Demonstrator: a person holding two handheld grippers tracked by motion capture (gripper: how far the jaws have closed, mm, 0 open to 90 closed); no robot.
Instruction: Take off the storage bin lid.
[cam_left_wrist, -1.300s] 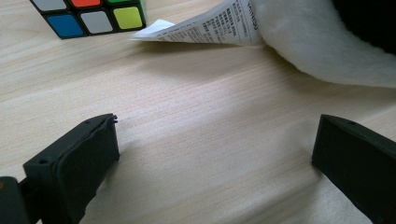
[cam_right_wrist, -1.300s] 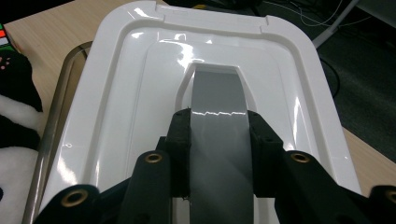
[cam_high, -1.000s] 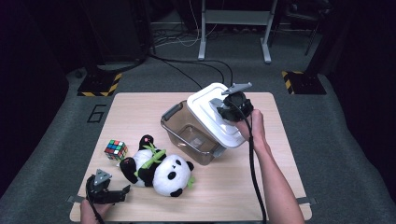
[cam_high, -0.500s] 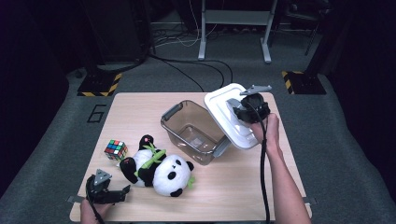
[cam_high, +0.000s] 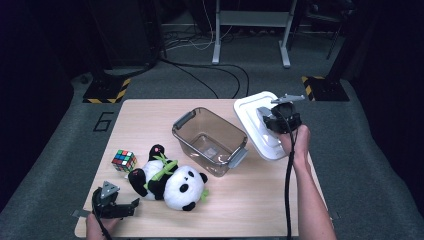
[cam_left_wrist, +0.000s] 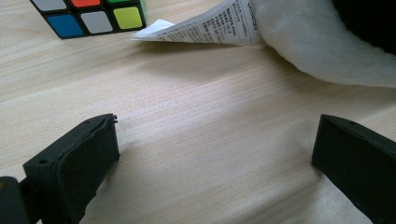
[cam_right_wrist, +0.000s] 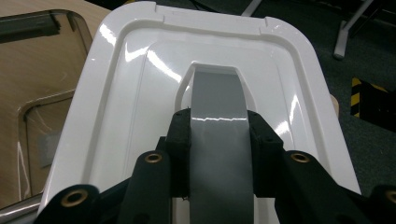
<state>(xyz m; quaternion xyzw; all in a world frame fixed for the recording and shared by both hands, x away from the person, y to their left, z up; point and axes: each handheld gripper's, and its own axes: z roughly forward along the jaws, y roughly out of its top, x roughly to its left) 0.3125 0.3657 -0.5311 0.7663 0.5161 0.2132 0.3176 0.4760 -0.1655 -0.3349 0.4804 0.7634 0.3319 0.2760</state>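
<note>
Low at table's (cam_high: 260, 200) near-left corner, left gripper (cam_high: 116, 206) rests on wood, jaws wide apart, nothing between; bare wood ahead of them. Rubik's cube (cam_high: 124, 160) and panda plush (cam_high: 167, 178) lie just beyond. Clear bin (cam_high: 210, 141) sits open mid-table. Right forearm reaches forward along right edge; right gripper (cam_right_wrist: 219, 135) clamps grey handle (cam_right_wrist: 218, 107) of white lid (cam_high: 252, 112), lid tilted, overhanging far-right table edge.

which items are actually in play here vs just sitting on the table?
In play:
- white lid, gripped by its grey handle in the right gripper
- clear storage bin, open beside the lid

Lying about:
- panda plush
- Rubik's cube
- left gripper, open, resting on the wooden table
</note>
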